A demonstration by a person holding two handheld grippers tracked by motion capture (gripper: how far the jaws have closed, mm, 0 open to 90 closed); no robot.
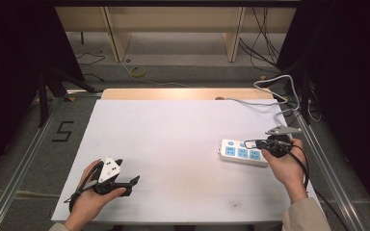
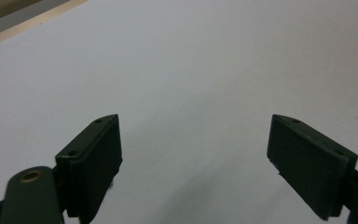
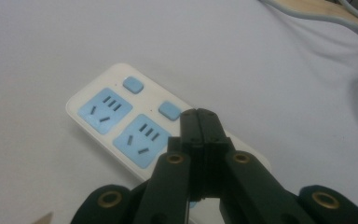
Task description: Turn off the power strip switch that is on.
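A white power strip (image 1: 241, 153) with blue sockets and blue switches lies at the right of the white table top (image 1: 173, 134). My right gripper (image 1: 261, 144) hovers over the strip's right end. In the right gripper view its jaws are pressed together with nothing between them, the tips (image 3: 199, 116) just above the power strip (image 3: 116, 116), beside a blue switch (image 3: 169, 111). My left gripper (image 1: 127, 173) rests at the table's front left, held by a hand. Its jaws stand wide apart (image 2: 196, 154) over bare white surface.
The strip's grey-white cable (image 1: 270, 103) runs off the back right corner to the floor. A black "5" (image 1: 63, 131) is marked on the floor at the left. Metal rails (image 1: 33, 144) flank the table, and a yellow cable coil (image 1: 137, 72) lies beyond it.
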